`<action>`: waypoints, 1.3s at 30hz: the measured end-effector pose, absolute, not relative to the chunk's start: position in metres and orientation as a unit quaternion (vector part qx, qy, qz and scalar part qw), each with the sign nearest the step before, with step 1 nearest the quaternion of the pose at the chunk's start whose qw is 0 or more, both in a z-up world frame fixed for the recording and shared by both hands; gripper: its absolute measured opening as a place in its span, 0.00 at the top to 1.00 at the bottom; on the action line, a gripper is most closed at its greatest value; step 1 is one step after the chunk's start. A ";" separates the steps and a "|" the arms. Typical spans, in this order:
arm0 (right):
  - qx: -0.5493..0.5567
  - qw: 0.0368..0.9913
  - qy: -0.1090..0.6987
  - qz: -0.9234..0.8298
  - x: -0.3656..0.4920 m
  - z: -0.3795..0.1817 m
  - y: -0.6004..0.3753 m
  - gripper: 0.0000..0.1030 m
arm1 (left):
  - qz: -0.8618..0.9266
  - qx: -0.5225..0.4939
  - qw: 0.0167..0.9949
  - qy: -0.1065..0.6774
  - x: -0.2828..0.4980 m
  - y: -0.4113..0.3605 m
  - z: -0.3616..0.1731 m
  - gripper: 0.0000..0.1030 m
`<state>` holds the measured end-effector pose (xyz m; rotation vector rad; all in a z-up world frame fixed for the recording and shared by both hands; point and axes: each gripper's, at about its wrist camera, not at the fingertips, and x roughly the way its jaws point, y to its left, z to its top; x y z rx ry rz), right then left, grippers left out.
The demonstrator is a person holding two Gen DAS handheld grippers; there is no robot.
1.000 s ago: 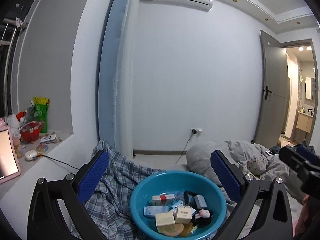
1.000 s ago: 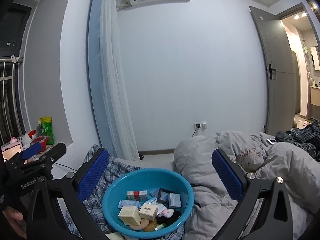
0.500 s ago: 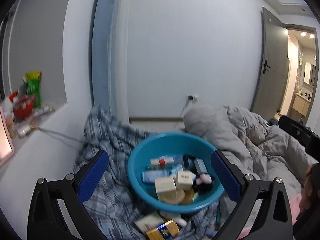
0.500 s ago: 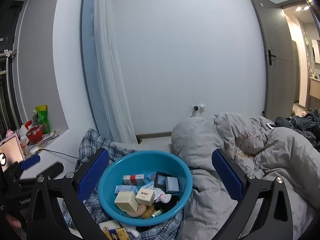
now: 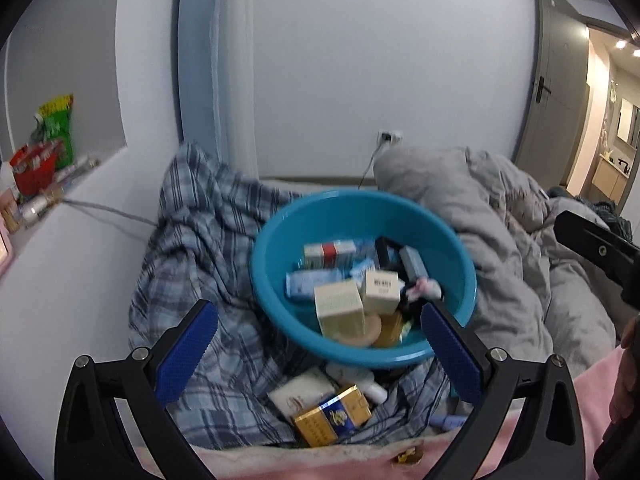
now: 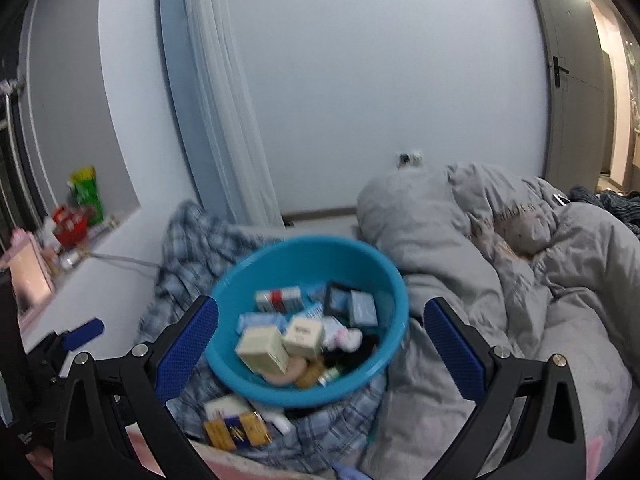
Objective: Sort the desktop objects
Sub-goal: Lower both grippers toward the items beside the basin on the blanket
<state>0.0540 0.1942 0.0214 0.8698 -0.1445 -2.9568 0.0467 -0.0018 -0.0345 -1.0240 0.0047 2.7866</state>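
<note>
Left wrist view shows my left gripper (image 5: pixel 318 354) spread wide with nothing between its blue pads, hanging above a teal plastic basin (image 5: pixel 276 248) that sits on a blue plaid cloth (image 5: pixel 200 240). Inside the basin lie small boxes in a heap: a cream carton (image 5: pixel 339 308), a white box with a barcode label (image 5: pixel 380 290), a red-and-white pack (image 5: pixel 330 252), a pale blue packet (image 5: pixel 312 282) and a dark case (image 5: pixel 414 266), with a round tan item under the cream carton, too blurred to name. Just in front of the basin, on the cloth, rest a gold-and-blue box (image 5: pixel 332 414), a white packet (image 5: pixel 302 394) touching it, and a small white bottle (image 5: pixel 352 374). A rumpled grey duvet (image 5: pixel 480 220) lies to the right of the basin. From the right wrist view, my right gripper (image 6: pixel 320 358) is likewise wide apart and empty, over the same basin (image 6: pixel 384 280), and my left tool (image 6: pixel 60 348) shows at the left edge. A red basket (image 5: pixel 34 168) and a green bag (image 5: pixel 58 128) stand on the ledge far left.
</note>
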 end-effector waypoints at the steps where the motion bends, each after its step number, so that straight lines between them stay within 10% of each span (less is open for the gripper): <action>1: 0.284 0.024 -0.034 -0.958 0.055 0.019 0.191 0.01 | 0.930 -0.356 0.092 -0.001 0.045 -0.001 -0.042 0.00; 39: 0.402 0.030 -0.064 -0.913 0.030 -0.056 0.209 0.01 | 0.801 -0.583 0.103 0.084 0.011 0.040 -0.220 0.00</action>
